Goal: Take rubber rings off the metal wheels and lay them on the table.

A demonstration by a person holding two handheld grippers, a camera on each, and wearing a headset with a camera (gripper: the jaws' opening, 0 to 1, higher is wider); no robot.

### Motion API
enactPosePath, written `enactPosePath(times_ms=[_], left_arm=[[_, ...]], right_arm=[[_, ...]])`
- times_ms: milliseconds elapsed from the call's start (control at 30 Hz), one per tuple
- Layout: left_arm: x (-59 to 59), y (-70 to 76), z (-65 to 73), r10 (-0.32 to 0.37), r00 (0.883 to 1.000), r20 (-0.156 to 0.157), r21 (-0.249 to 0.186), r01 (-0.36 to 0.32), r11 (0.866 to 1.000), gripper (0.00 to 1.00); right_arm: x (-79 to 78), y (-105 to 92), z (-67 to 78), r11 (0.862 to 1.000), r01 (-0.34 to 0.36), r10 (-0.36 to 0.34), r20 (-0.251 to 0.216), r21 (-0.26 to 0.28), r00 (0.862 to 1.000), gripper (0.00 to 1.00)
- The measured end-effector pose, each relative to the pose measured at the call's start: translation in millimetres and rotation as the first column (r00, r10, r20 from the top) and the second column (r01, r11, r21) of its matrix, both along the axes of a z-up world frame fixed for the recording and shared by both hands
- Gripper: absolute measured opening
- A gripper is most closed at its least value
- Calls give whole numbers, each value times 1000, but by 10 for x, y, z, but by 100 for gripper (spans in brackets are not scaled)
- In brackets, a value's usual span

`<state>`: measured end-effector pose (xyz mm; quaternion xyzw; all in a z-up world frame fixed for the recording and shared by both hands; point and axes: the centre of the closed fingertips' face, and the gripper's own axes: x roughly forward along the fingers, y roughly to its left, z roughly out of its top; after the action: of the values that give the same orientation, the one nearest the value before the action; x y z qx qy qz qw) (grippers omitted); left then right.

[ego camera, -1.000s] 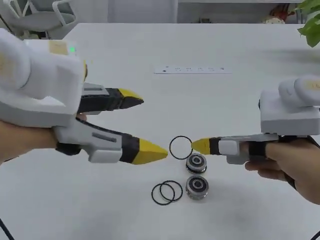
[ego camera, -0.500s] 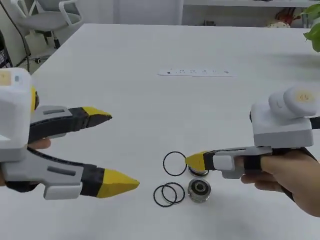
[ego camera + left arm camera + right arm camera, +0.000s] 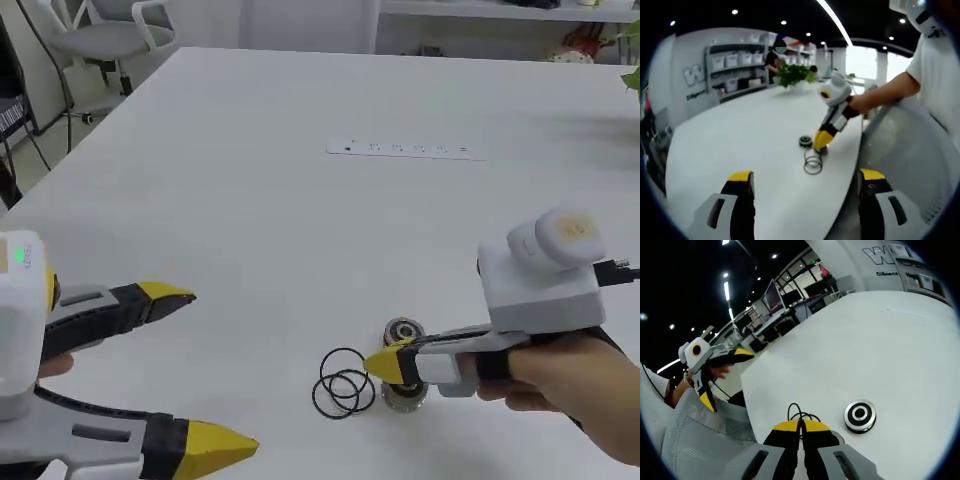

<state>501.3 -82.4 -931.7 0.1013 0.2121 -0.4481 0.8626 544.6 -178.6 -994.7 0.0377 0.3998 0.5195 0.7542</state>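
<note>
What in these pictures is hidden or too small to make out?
Head view: nearer silver metal wheel, mostly covered by the right gripper.
Left gripper view: black rubber rings, count too small to tell.
Right gripper view: whether its shut jaws pinch a ring; tips hide the contact.

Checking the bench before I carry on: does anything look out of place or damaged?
Nothing stands out. The rings lie flat in an overlapping pile on the table, beside the two wheels, which sit flat too. Right tongs are shut at the pile; left tongs are open, well clear.
</note>
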Motion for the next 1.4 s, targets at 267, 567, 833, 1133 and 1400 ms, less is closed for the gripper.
enactPosePath(times_ms=[267,567,833,1133,1400], left_arm=[[-20,20,-60,26,1000,-15,-2,-26,1000,86],[-48,-9,-90,27,999,-22,2,-27,1000,85],[-64,-16,-99,28,999,-26,8,-28,1000,85],[-64,-17,-95,31,999,-26,7,-30,1000,85],[-68,-11,-105,33,999,-29,9,-32,999,85]], right_arm=[[-40,8,-111,996,-52,57,66,-76,996,0],[23,7,-98,997,-29,35,87,-71,996,0],[24,7,-153,995,-34,44,102,-99,994,0],[35,10,-159,993,-46,61,130,-113,990,2],[96,-22,-123,993,-29,46,150,-112,988,4]])
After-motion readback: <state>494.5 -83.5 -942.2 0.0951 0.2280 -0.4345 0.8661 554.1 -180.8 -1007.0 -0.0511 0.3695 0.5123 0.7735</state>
